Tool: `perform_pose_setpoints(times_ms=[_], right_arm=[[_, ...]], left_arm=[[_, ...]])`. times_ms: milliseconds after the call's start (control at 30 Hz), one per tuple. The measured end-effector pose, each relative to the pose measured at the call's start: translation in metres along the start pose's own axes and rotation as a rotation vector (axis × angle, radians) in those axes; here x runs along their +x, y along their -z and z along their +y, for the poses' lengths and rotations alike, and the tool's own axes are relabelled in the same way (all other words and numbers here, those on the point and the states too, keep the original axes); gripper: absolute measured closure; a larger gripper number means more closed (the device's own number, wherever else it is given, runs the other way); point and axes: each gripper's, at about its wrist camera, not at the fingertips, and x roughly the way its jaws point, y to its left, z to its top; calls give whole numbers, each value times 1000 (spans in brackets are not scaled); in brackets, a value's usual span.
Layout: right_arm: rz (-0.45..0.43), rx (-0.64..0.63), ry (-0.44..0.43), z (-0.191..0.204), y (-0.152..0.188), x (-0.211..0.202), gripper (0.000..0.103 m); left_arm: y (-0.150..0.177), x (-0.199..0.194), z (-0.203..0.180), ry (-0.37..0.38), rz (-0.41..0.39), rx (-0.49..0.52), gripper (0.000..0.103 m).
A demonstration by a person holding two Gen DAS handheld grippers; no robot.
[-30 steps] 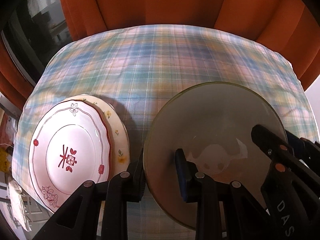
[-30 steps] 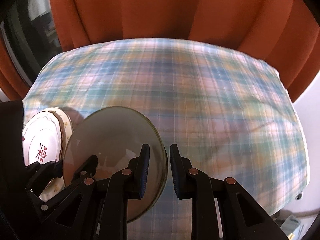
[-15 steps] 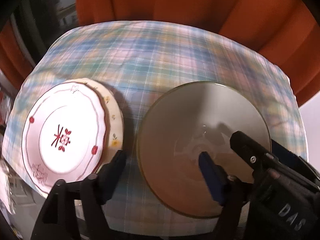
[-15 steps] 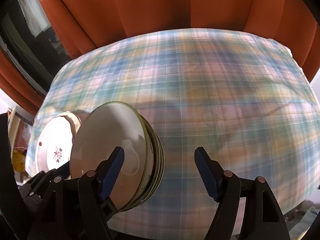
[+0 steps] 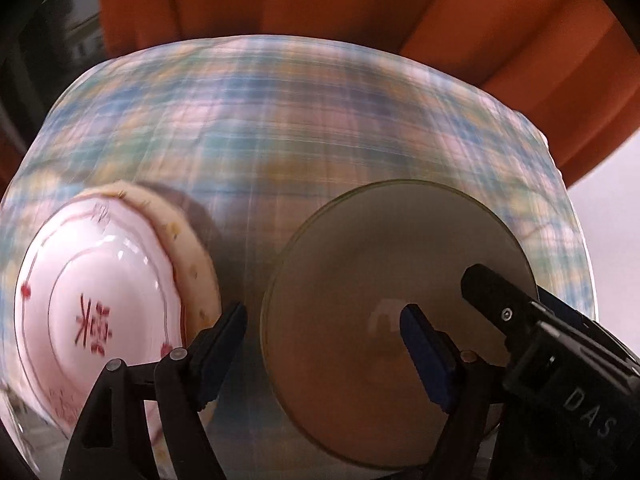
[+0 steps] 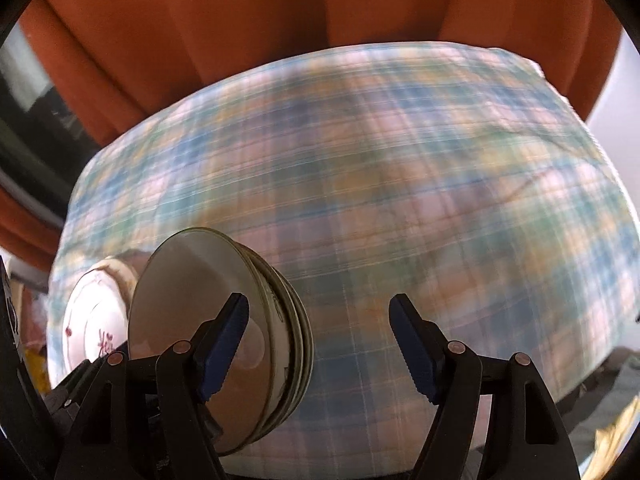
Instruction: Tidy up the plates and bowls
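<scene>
The stack of grey-green bowls sits on the plaid-covered bench, just right of the red-patterned plate, which lies on a cream floral plate. Both grippers are spread wide and grip nothing: the left gripper straddles the stack's near rim, and the right gripper hangs at its right side. The risk, as I judge it, is a finger clipping the rim and knocking the stack against the plates, since the bowls look loosely nested.
</scene>
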Motion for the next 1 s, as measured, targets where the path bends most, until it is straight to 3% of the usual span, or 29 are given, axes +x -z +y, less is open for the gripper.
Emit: perform_pose_setpoints(times_ms=[167,367,533,700,900,1000], right_arm=[[8,34,73,18,5,-2,27],[40,69,155,29,17,-5,27],[36,95,152,29,19,-3,27],[57,104,127,27,17,5,27],[74,79,38,21,9,18,28],[85,82,-24,12,3,24,40]], left_arm=[[-2,10,5,81,55,50,42],[0,22,5,129,86,91,45],[1,21,9,155,87,91,44],[1,20,11,132,105,85,44],[-4,21,6,69,98,62,44],[-7,22,0,30,97,61,44]])
